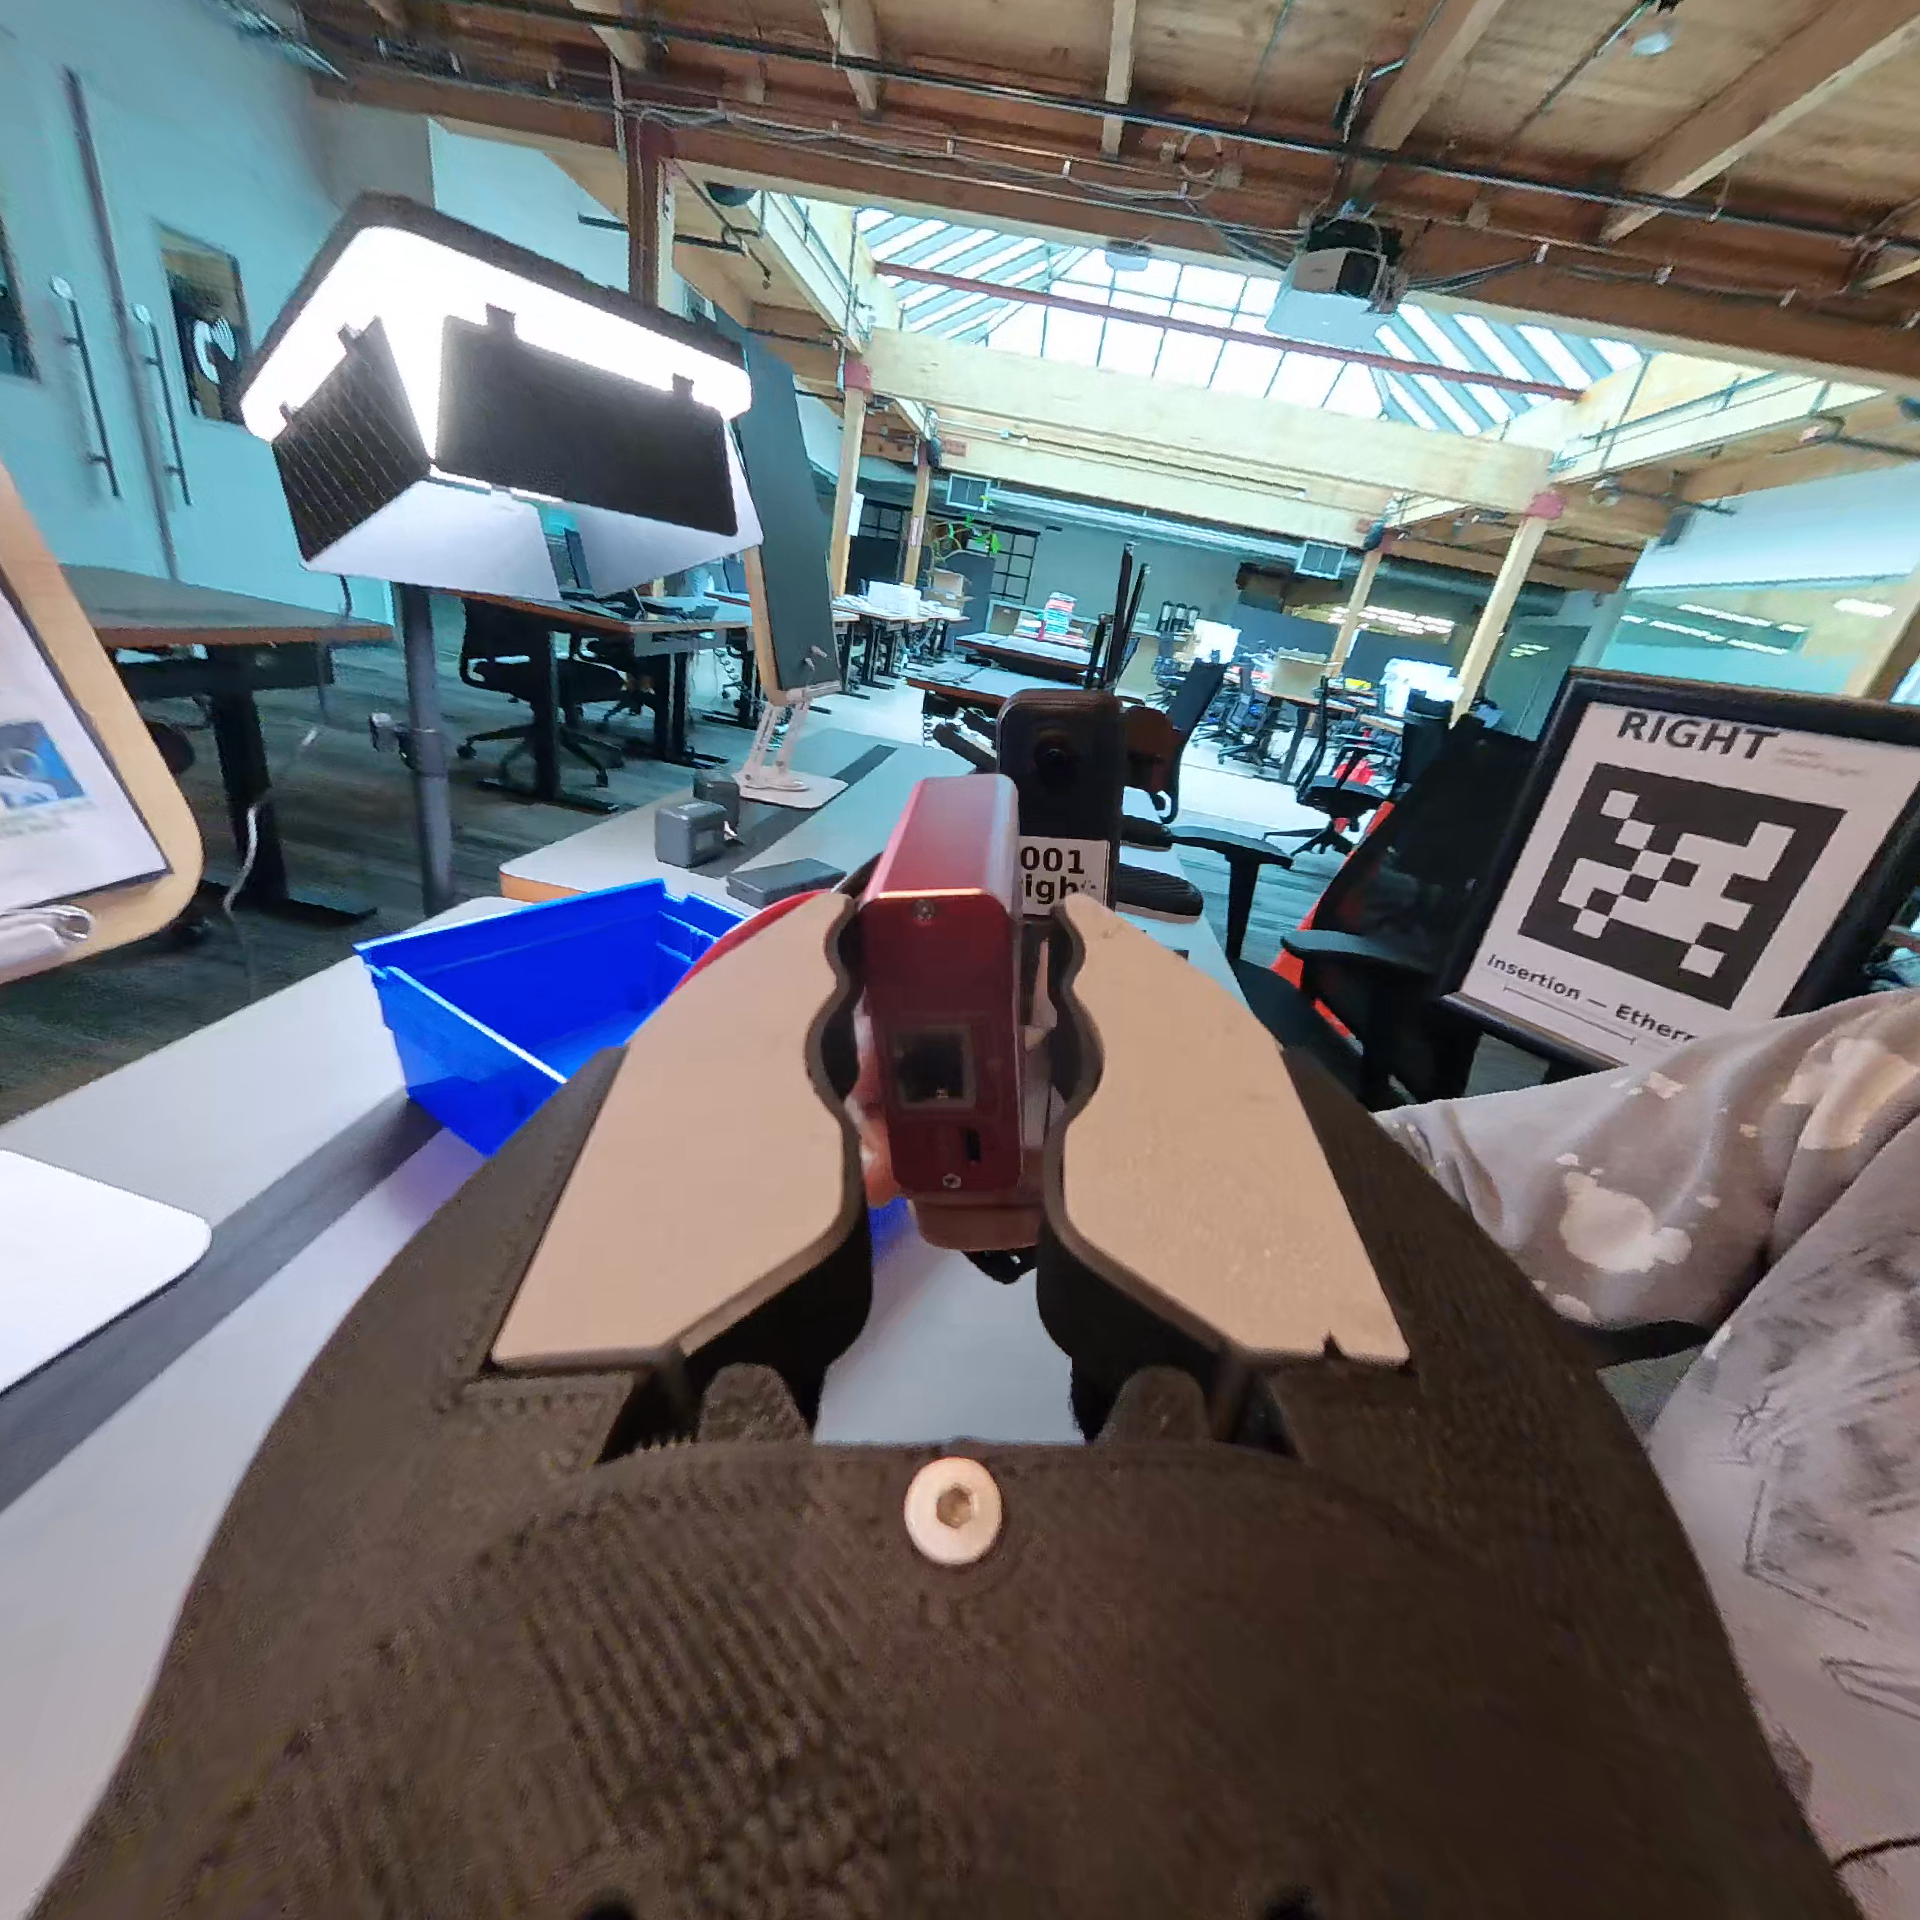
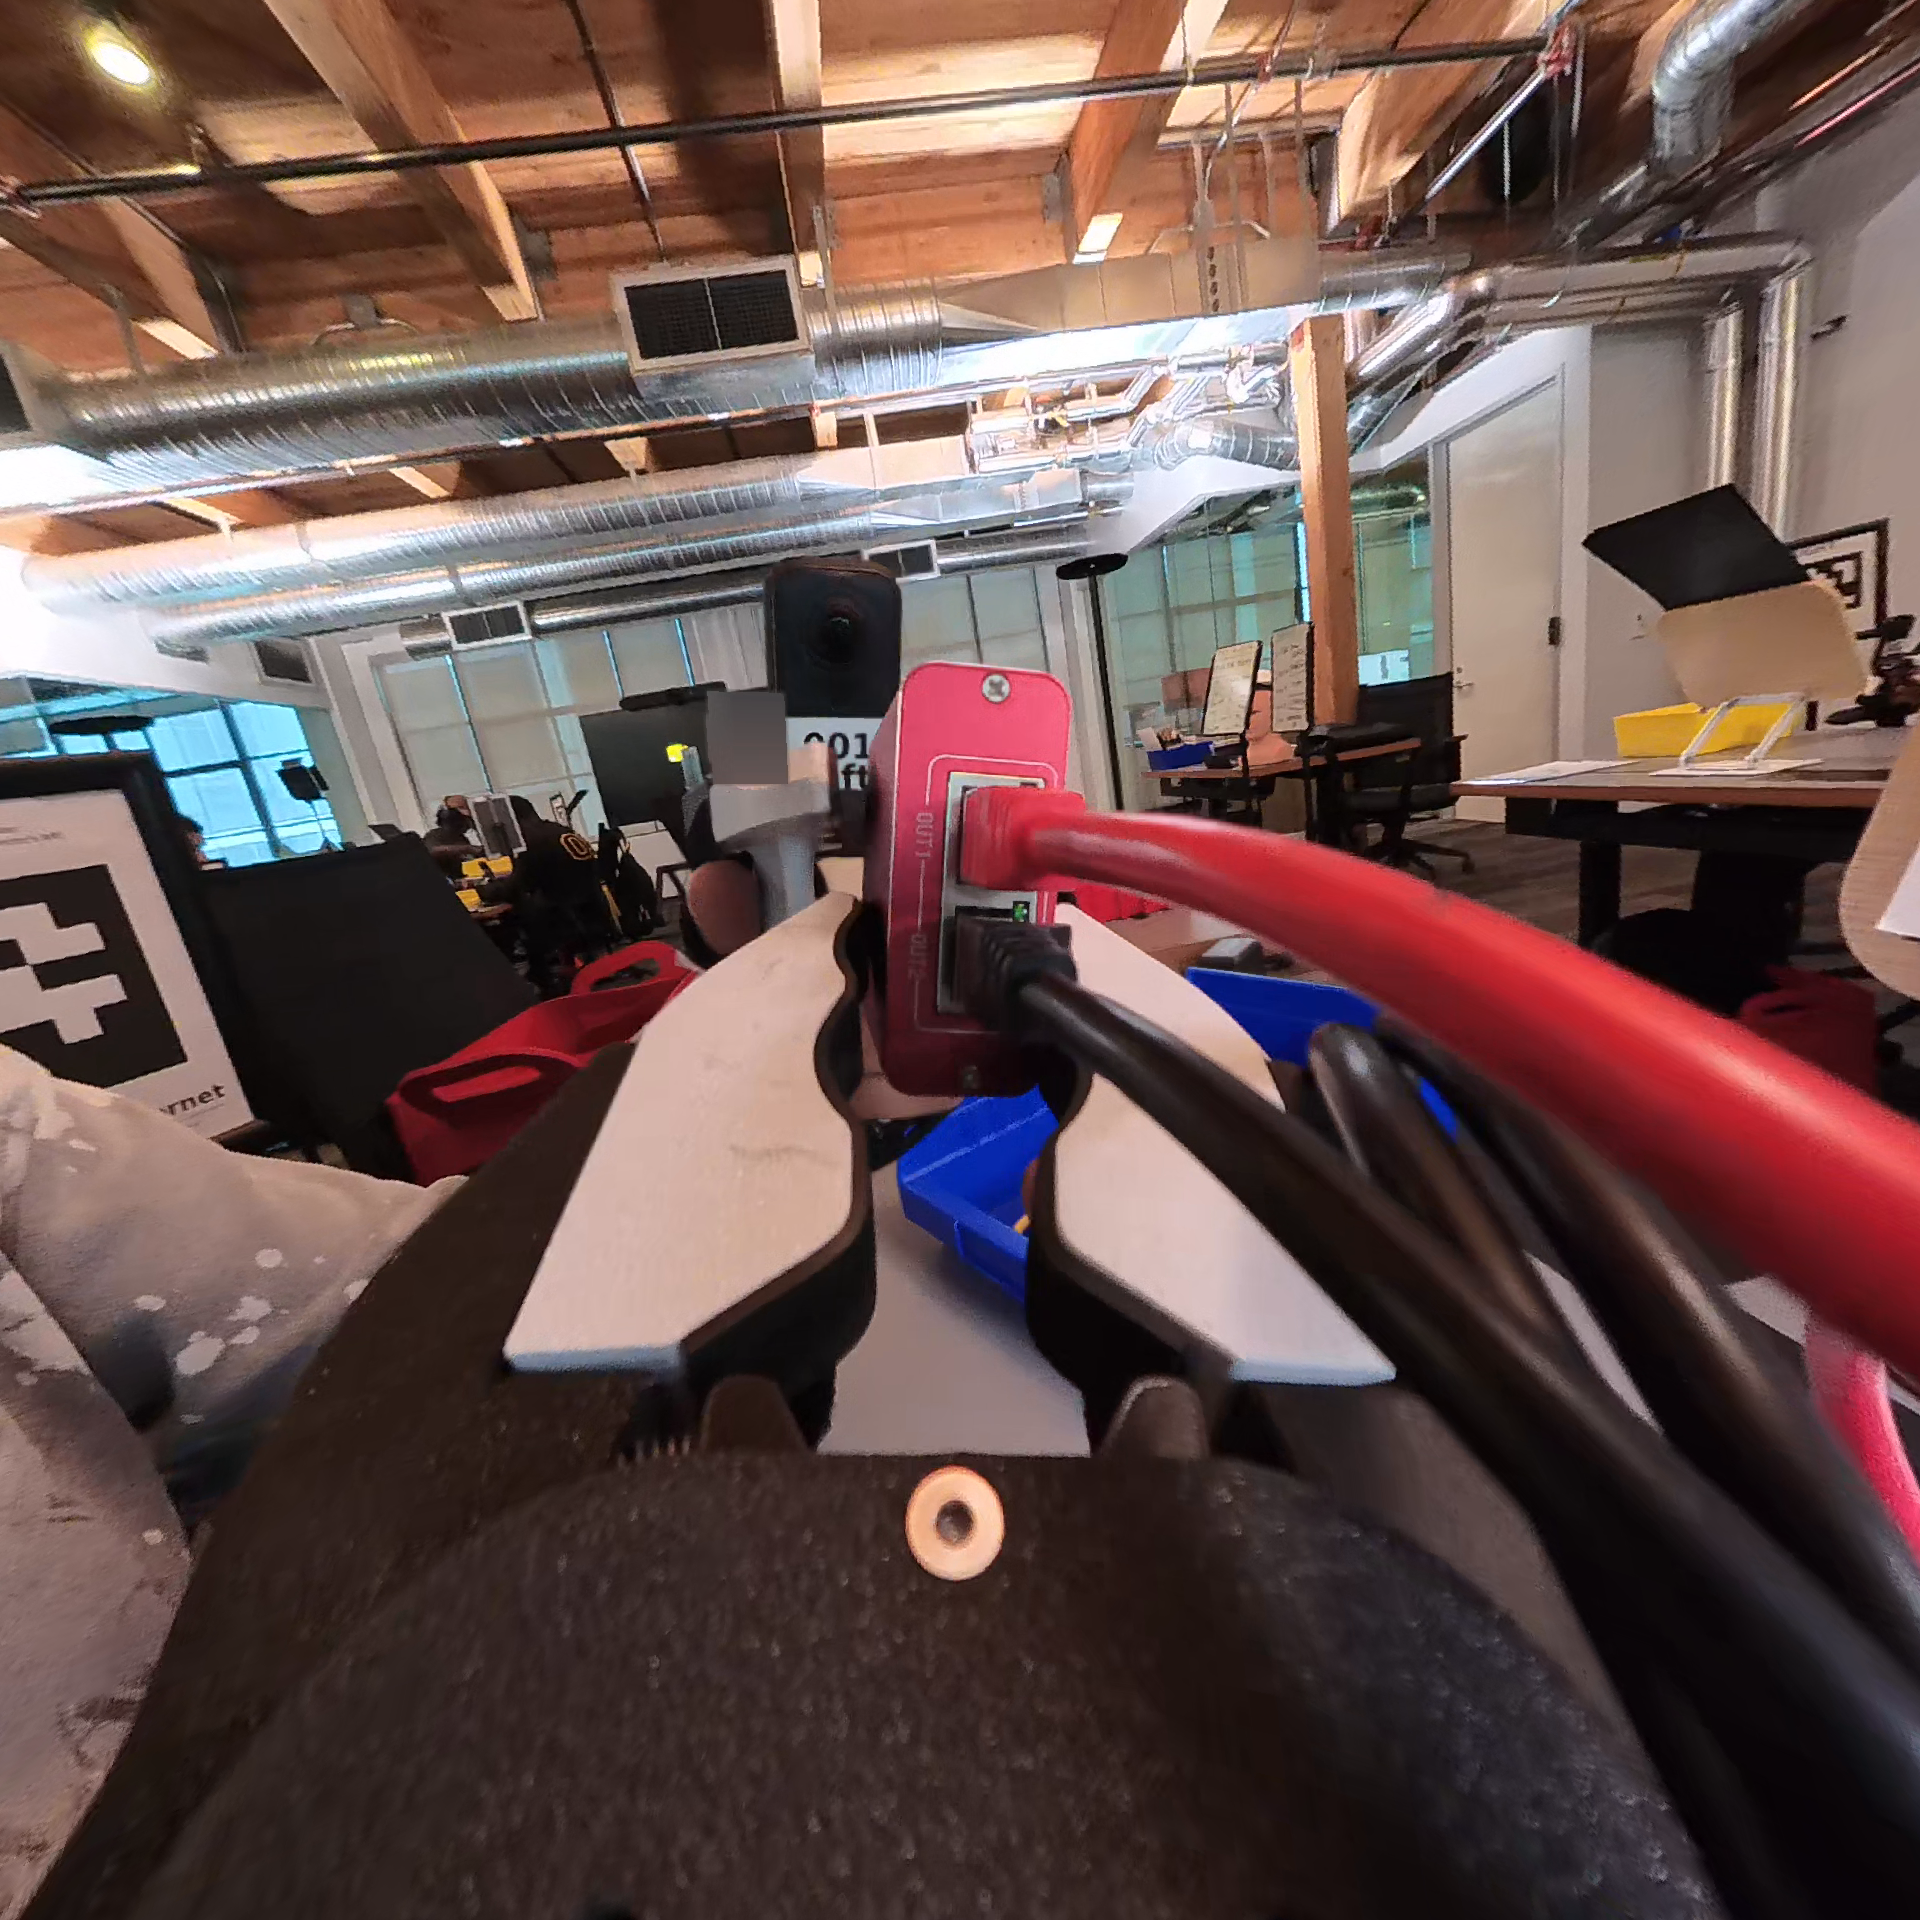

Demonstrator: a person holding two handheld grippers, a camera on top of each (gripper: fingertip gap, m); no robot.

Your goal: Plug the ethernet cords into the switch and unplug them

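Two tongs hold one small red box, the switch (image 1: 940, 1039), up in the air above the white bench (image 1: 156, 1174). The left tongs (image 1: 948, 1049) are squeezed shut on its sides, and one end of the switch faces that camera. This end has one empty hole for a plug and a tiny hole below it.

The right tongs (image 2: 956, 997) seem to grip the same switch (image 2: 971, 883) from the other end, with a finger close on each side. It stands upright between them. The left finger touches it; I cannot tell if the right finger presses on it, because the cords hide that spot. On this end two cords are plugged in. A thick red cord (image 2: 1455, 997) sits in the top hole. A black cord (image 2: 1195, 1081) sits in the hole right under it. Both cords curve away to the right and down past the right tongs. More loops of black cord lie beside them.

A blue bin (image 1: 520, 987) sits on the bench below and behind the switch. A big lamp (image 1: 499, 405) glows on a pole to the left. A framed sign (image 1: 1683, 883) with black and white squares stands to the right. A grey spotted sleeve (image 1: 1662, 1174) shows at the edge
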